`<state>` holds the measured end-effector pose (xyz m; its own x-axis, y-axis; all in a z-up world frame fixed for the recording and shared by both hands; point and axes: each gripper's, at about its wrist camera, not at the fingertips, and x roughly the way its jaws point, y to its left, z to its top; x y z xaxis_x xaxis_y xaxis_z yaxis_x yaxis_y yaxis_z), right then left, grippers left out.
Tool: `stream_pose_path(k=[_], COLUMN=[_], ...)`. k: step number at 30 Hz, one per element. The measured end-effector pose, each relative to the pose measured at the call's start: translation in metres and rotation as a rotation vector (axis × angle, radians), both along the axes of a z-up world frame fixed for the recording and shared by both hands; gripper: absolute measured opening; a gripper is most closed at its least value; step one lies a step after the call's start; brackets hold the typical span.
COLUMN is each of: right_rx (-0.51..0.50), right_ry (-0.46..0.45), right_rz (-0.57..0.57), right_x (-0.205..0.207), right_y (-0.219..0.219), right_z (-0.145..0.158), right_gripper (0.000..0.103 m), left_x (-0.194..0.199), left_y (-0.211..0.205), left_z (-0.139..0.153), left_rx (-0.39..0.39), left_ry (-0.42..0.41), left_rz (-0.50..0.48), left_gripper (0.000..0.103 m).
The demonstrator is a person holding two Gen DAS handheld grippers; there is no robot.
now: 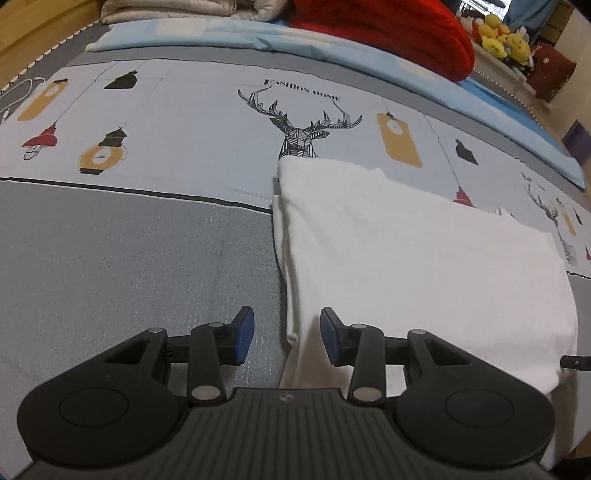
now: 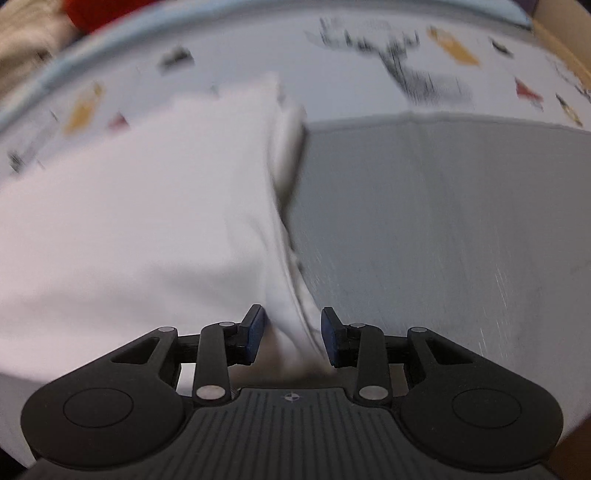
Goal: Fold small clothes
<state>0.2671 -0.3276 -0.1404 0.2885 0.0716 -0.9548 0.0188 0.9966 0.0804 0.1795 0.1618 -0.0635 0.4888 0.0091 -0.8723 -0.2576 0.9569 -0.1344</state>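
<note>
A white garment (image 1: pixel 406 251) lies folded into a rectangle on the printed bed sheet (image 1: pixel 147 122). My left gripper (image 1: pixel 287 334) hovers over the garment's near left edge. Its blue pads (image 1: pixel 244 332) stand apart, one over grey sheet and one over white cloth, pressing on nothing. In the blurred right wrist view the same garment (image 2: pixel 129 229) fills the left half. My right gripper (image 2: pixel 292 334) is open above the garment's right edge. A raised fold of that edge sits between the jaws, and neither pad visibly clamps it.
A red blanket (image 1: pixel 399 33) and a beige folded quilt (image 1: pixel 177 11) lie at the head of the bed behind a light blue pillow (image 1: pixel 240 35). Yellow plush toys (image 1: pixel 506 37) sit on a shelf at the far right. Grey sheet (image 1: pixel 129 258) lies left of the garment.
</note>
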Motion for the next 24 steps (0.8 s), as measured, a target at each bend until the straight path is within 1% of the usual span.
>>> stream_pose_path(k=[4,8,11,14,16,17,21,22,23,24], right_rx=[-0.009,0.021,0.058,0.081,0.093,0.099,0.118,0.122,0.121,0.119], right_ry=[-0.025,-0.123,-0.184,-0.221,-0.242,-0.253,-0.274,-0.277,-0.281,-0.286], right_rz=[0.018,-0.001,-0.014,-0.029,-0.044,-0.053,-0.080,-0.082,-0.082,-0.081], right_x=[-0.004,-0.012,-0.013,-0.016,-0.018,-0.019,-0.020,-0.021,-0.021,-0.021], right_y=[0.001,-0.006,-0.013,-0.022,-0.031,-0.034,-0.046,-0.047,-0.046,-0.046], right_z=[0.006,0.026,0.037,0.044,0.048,0.050,0.052,0.053,0.053,0.053], right_gripper=[0.035,0.035,0.035,0.036,0.036,0.035,0.036,0.036,0.036,0.036], left_x=[0.010,0.017,0.022,0.026,0.028,0.030,0.034,0.034,0.035,0.035], left_y=[0.000,0.004,0.012,0.021,0.025,0.024,0.016,0.013,0.011,0.008], left_z=[-0.006,-0.013,-0.021,-0.031,-0.038,-0.041,-0.043,-0.043,-0.044,-0.044], left_rx=[-0.006,-0.042,-0.101,-0.162,-0.206,-0.214,-0.192,-0.188,-0.186,-0.176], left_ry=[0.012,0.029,0.044,0.068,0.083,0.084,0.064,0.059,0.055,0.055], left_rz=[0.003,0.012,0.033,0.066,0.070,0.065,0.014,0.001,-0.020,-0.038], left_gripper=[0.044,0.044,0.044,0.044,0.044,0.046,0.047,0.045,0.034,0.029])
